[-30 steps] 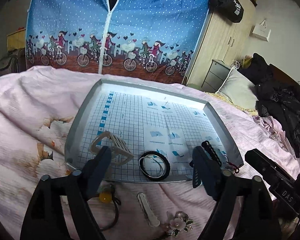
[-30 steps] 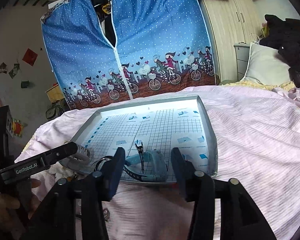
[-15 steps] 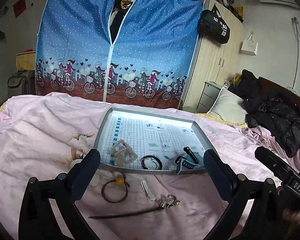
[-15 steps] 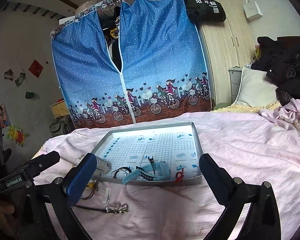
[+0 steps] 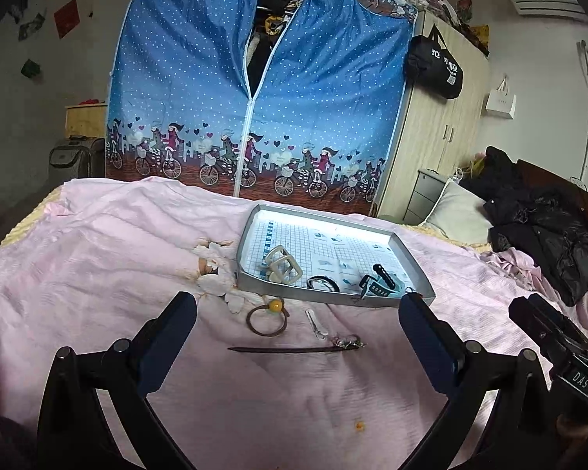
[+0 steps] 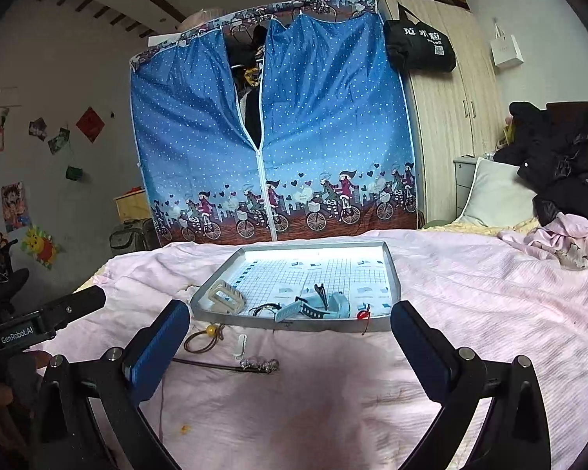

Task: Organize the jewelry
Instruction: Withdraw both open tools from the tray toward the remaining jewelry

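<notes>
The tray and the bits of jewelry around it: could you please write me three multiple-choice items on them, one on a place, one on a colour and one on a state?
1. Where does the brown hair tie with the yellow bead lie?
A. In the tray
B. On the pink bedspread in front of the tray
C. On the pillow

2. What colour is the watch in the tray?
A. Light blue
B. Red
C. Green

3. How are the two grippers?
A. Both shut on jewelry
B. One open, one shut
C. Both open and empty

Answers:
1 B: the hair tie rests on the bedspread, outside the tray.
2 A: the watch is light blue.
3 C: the left gripper and the right gripper stand wide apart with nothing between the fingers.
</notes>
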`<state>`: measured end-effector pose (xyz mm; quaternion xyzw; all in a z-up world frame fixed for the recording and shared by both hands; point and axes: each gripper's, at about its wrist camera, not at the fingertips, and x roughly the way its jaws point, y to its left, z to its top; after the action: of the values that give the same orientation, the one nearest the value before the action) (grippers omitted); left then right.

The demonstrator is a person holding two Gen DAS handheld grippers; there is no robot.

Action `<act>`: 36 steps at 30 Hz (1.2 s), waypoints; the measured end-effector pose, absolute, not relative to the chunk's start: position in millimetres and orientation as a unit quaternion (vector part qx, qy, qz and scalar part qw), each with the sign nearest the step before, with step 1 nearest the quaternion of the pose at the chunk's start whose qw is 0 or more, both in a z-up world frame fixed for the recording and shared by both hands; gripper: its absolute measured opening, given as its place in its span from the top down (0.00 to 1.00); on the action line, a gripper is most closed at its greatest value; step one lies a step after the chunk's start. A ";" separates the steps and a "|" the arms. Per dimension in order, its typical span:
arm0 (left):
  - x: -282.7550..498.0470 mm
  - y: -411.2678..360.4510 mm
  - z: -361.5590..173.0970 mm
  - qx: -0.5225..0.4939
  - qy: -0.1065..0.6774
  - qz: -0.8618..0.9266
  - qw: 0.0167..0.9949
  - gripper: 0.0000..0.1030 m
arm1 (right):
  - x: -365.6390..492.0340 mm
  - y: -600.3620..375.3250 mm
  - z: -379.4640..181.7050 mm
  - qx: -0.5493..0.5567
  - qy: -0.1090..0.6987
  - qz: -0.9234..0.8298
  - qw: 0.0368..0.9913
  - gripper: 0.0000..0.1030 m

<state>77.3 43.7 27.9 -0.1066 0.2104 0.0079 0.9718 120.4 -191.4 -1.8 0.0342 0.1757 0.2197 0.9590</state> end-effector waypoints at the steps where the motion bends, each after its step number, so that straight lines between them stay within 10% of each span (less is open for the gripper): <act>1: 70.9 42.1 28.1 -0.101 0.207 0.011 0.973 0.02 | 117.6 -190.9 -2.1 0.034 0.178 0.222 0.958 0.00; 36: 101.1 39.9 -40.4 -0.067 0.400 0.065 0.912 0.02 | 131.5 -187.2 -73.6 0.021 0.358 0.175 0.917 0.00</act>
<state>101.1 39.9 -40.4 -0.0671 0.4003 0.0653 0.9116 131.5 -187.2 -73.6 0.0212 0.3581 0.1751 0.9168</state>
